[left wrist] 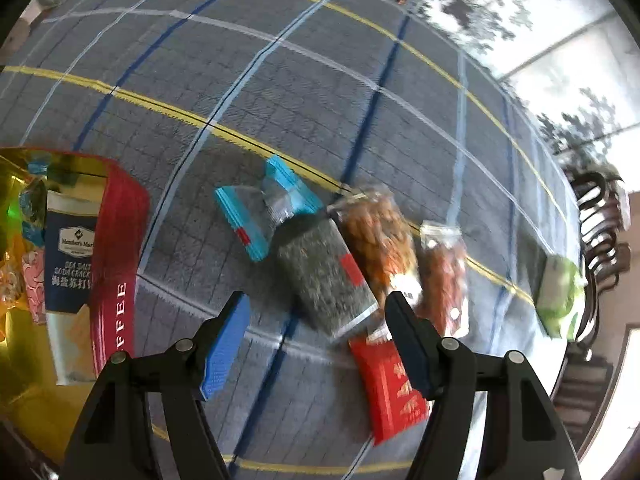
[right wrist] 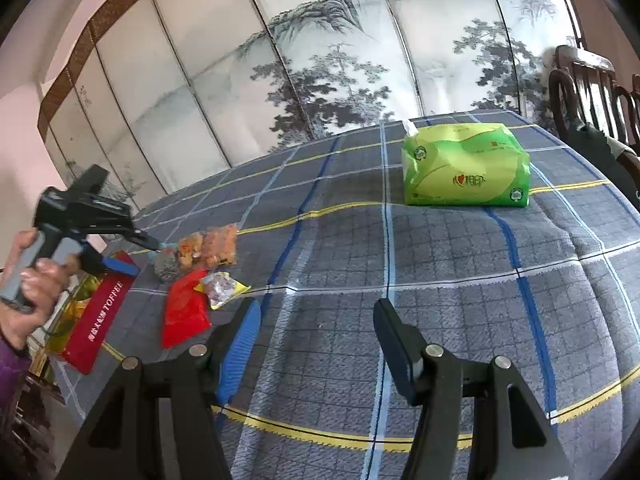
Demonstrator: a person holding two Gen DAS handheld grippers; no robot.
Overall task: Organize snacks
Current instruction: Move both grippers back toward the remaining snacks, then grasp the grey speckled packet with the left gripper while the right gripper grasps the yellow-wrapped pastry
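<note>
Jaws of the left gripper [left wrist: 316, 332] stand partly apart above the dark packet [left wrist: 324, 276], pinching nothing. Left to right on the checked tablecloth [left wrist: 280, 80] lie a red tin [left wrist: 116, 264] holding a cracker packet [left wrist: 68, 256], two blue packets [left wrist: 240, 220], the dark packet, two orange packets [left wrist: 376, 240], one red packet [left wrist: 388, 392] and a green tissue pack [left wrist: 560, 296]. The right gripper [right wrist: 316, 340] hovers half open over bare cloth, empty.

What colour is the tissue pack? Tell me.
Green and yellow-green tissue pack, clearest in the right wrist view.
</note>
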